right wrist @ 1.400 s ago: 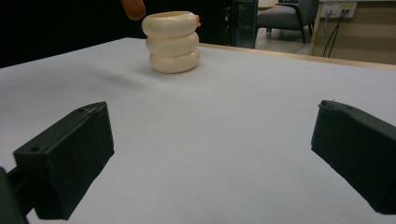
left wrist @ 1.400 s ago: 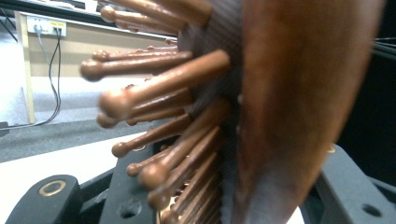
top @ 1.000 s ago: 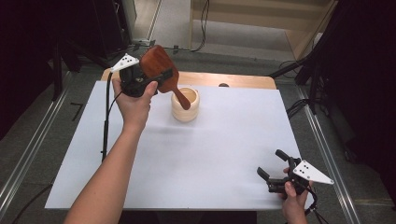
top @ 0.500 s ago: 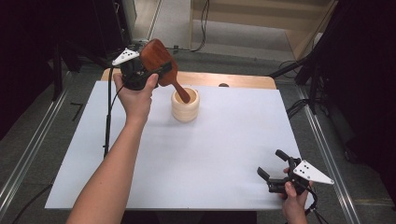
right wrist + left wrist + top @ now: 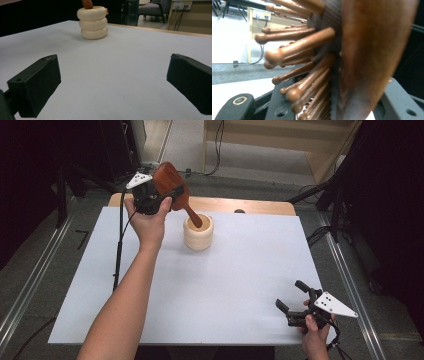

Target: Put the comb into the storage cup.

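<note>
1. Above the far left of the white worktop [image 5: 210, 285], the left gripper [image 5: 159, 200] is clamped on the head of a brown wooden hairbrush [image 5: 170, 182], held tilted in the air.
2. The hairbrush's handle slopes down to the right, and its tip sits inside the mouth of a cream ribbed holder [image 5: 198, 232] standing upright on the worktop's far half.
3. In the left gripper view, the hairbrush [image 5: 367, 50] sits between the black jaws, its round-tipped wooden bristles [image 5: 294, 45] pointing left.
4. At the near right corner, the right gripper [image 5: 295, 306] rests low over the worktop in the person's hand [image 5: 316, 340], jaws spread wide with nothing between them, well apart from the holder.
5. The right gripper view looks across the bare worktop [image 5: 125, 62] to the holder [image 5: 93, 23], a stack of three rounded rings, with the handle's end [image 5: 87, 3] poking from its top.
</note>
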`<move>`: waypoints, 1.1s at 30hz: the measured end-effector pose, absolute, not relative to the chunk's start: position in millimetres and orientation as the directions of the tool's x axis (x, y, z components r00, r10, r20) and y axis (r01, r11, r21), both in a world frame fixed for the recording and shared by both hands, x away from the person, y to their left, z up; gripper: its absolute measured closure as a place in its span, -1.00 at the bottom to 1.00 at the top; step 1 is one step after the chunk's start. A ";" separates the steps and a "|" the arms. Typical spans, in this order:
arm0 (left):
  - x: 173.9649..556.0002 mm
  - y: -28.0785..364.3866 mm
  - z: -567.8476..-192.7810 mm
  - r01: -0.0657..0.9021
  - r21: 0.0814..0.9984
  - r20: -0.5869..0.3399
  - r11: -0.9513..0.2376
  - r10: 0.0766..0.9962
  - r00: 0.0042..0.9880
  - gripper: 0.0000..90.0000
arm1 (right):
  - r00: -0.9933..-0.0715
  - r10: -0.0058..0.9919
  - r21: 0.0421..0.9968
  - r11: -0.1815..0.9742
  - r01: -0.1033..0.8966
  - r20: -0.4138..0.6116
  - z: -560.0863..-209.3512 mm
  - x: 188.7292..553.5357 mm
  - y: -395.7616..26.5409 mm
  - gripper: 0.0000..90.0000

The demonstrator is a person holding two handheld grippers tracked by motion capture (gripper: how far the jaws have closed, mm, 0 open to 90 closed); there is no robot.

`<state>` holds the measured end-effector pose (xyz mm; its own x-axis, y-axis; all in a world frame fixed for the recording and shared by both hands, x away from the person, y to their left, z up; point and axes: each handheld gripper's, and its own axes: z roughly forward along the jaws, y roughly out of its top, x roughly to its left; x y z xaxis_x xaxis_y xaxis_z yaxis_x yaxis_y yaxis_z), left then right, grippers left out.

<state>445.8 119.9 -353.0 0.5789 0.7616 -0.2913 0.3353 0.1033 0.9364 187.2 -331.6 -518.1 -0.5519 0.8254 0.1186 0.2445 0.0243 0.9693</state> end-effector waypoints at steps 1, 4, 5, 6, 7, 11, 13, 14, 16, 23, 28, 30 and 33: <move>446.4 119.1 -354.2 0.337 0.936 -0.288 0.098 0.764 0.578 0.24 | -0.551 0.826 0.969 0.024 0.247 0.120 -518.0 187.3 -331.7 -1.00; 448.2 115.9 -358.4 0.342 0.934 -0.293 0.100 0.765 0.574 0.24 | -0.551 0.826 0.970 0.021 0.244 0.120 -518.2 187.5 -332.2 -1.00; 448.9 114.8 -359.9 0.345 0.933 -0.294 0.100 0.766 0.572 0.24 | -0.551 0.826 0.970 0.020 0.243 0.121 -518.2 187.5 -332.3 -1.00; 449.4 113.8 -361.5 0.347 0.933 -0.292 0.098 0.767 0.571 0.24 | -0.551 0.825 0.970 0.020 0.242 0.121 -518.2 187.5 -332.4 -1.00; 450.0 112.9 -363.0 0.348 0.933 -0.289 0.092 0.768 0.571 0.24 | -0.552 0.825 0.970 0.020 0.242 0.121 -518.2 187.5 -332.4 -1.00; 451.4 110.5 -369.2 0.354 0.931 -0.286 0.086 0.776 0.562 0.24 | -0.554 0.824 0.970 0.021 0.242 0.120 -518.2 187.5 -332.2 -1.00; 452.3 110.1 -372.3 0.361 0.929 -0.287 0.084 0.780 0.557 0.24 | -0.553 0.825 0.970 0.020 0.241 0.120 -518.2 187.5 -332.2 -1.00; 452.8 109.5 -373.9 0.364 0.927 -0.290 0.085 0.780 0.555 0.24 | -0.553 0.824 0.970 0.020 0.241 0.121 -518.3 187.6 -332.2 -1.00; 453.3 108.5 -377.0 0.369 0.926 -0.290 0.083 0.782 0.551 0.24 | -0.552 0.825 0.970 0.019 0.242 0.121 -518.2 187.6 -332.2 -1.00; 454.9 104.5 -387.6 0.388 0.919 -0.291 0.072 0.789 0.541 0.24 | -0.553 0.824 0.970 0.020 0.244 0.122 -518.1 187.6 -332.0 -1.00; 456.4 101.3 -395.1 0.404 0.912 -0.294 0.068 0.794 0.532 0.24 | -0.554 0.823 0.970 0.020 0.244 0.122 -518.1 187.6 -331.9 -1.00; 456.4 100.3 -397.2 0.409 0.910 -0.293 0.064 0.797 0.528 0.24 | -0.555 0.823 0.970 0.021 0.243 0.121 -518.1 187.5 -331.9 -1.00; 456.0 98.1 -399.4 0.410 0.910 -0.286 0.054 0.799 0.529 0.24 | -0.555 0.823 0.970 0.022 0.244 0.120 -518.2 187.6 -331.9 -1.00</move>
<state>456.0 98.1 -399.4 0.5288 0.7992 -0.2856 0.4102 0.0539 0.9104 187.6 -331.9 -518.2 -0.5546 0.8233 0.1204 0.2436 0.0223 0.9696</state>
